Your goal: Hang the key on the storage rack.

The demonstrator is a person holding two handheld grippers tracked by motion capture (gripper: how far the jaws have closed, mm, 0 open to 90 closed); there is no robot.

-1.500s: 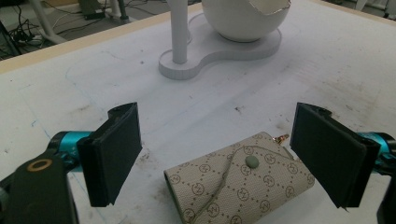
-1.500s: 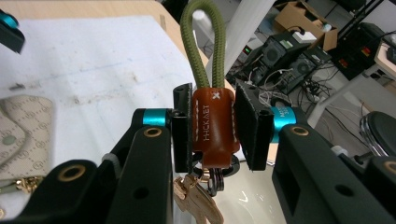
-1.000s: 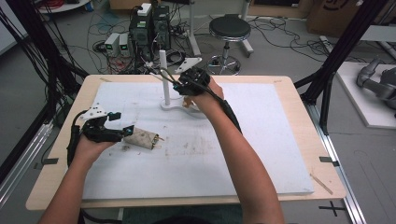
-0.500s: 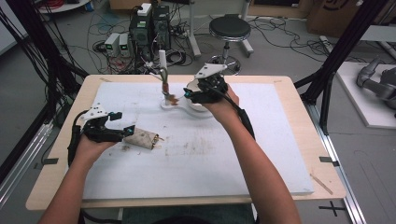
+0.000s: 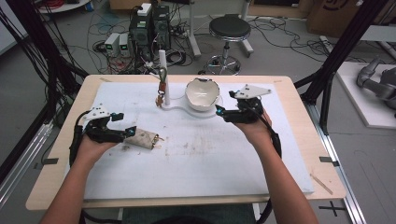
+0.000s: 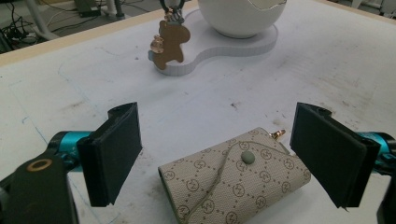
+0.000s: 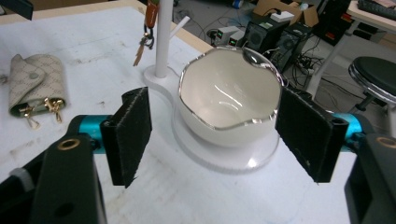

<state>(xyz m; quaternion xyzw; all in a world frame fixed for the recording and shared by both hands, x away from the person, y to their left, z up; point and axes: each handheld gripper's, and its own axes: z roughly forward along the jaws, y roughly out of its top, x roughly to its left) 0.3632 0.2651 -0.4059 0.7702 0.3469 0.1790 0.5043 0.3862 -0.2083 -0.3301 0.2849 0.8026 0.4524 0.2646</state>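
Note:
A beige patterned key pouch point(image 5: 144, 138) lies flat on the white mat, flap buttoned, with gold clips at its right end. My left gripper point(image 5: 127, 133) stands open at the pouch's left end; in the left gripper view the pouch point(image 6: 238, 182) lies between the jaws of the left gripper point(image 6: 224, 156), a gap on each side. A brown bear-shaped key charm point(image 5: 161, 89) hangs on the white post point(image 5: 163, 70). My right gripper point(image 5: 219, 112) is open just right of the white bowl point(image 5: 202, 93), holding nothing. The right gripper view has the bowl point(image 7: 229, 102) beyond the right gripper point(image 7: 220, 135).
Post and bowl share a white figure-eight base point(image 5: 180, 106) at the back middle of the mat point(image 5: 210, 158). The bowl has a jagged silver rim. The wooden table edge point(image 5: 299, 107) frames the mat. A stool point(image 5: 229, 30) and computers point(image 5: 149, 23) stand behind the table.
My right gripper has drawn back from the post and moved right past the bowl, leaving the key charm hanging there. The left gripper and the pouch have stayed put.

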